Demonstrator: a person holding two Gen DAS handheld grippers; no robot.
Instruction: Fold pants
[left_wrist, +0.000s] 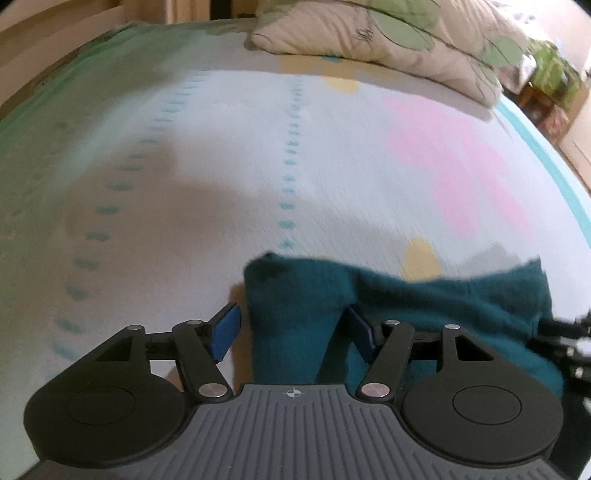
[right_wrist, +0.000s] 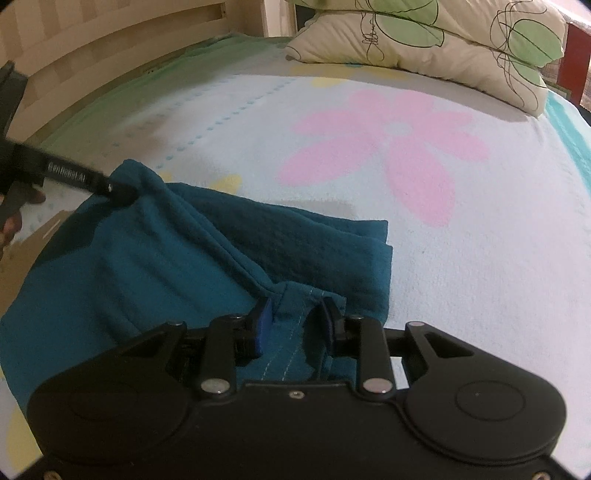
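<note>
Nearest your left-wrist lens: the left claw (left_wrist: 291, 328), jaws standing wide. A raised fold of the teal pants (left_wrist: 295, 306) sits between the blue pads (left_wrist: 225, 332). The left pad is clear of the cloth; the right pad looks close to it, contact not certain in the blur. Reads as not gripping.

Right of that claw the pants run on across the bed (left_wrist: 184, 166) to the frame edge, where part of the other tool shows.

Right-wrist view, left side: the left claw (right_wrist: 118, 192) shows as a dark finger at the far left corner of the pants (right_wrist: 166, 258), with a bit of your hand (right_wrist: 11, 225) behind it.

Centre: the right claw (right_wrist: 295, 325) is about half open and closed onto a stitched hem or waistband edge; cloth fills the gap and both pads appear to press on it. Judged: holding.

Beyond and right of this claw: bare sheet with a pink flower print (right_wrist: 388, 147), pillow (right_wrist: 443, 44) at the far end.

Step, as judged: a fold has been laid over and the left corner is being let go while the right edge is kept. The pants lie bunched in layers, not flat.

Long axis: looks to run across both views, from the left claw's corner towards the right claw; the short stacked edge faces the pillow. Which end is the waist, cannot tell.

Next move calls for: freeing the right edge, smoothing the ridges, then taking both ends squarely for another fold.
</note>
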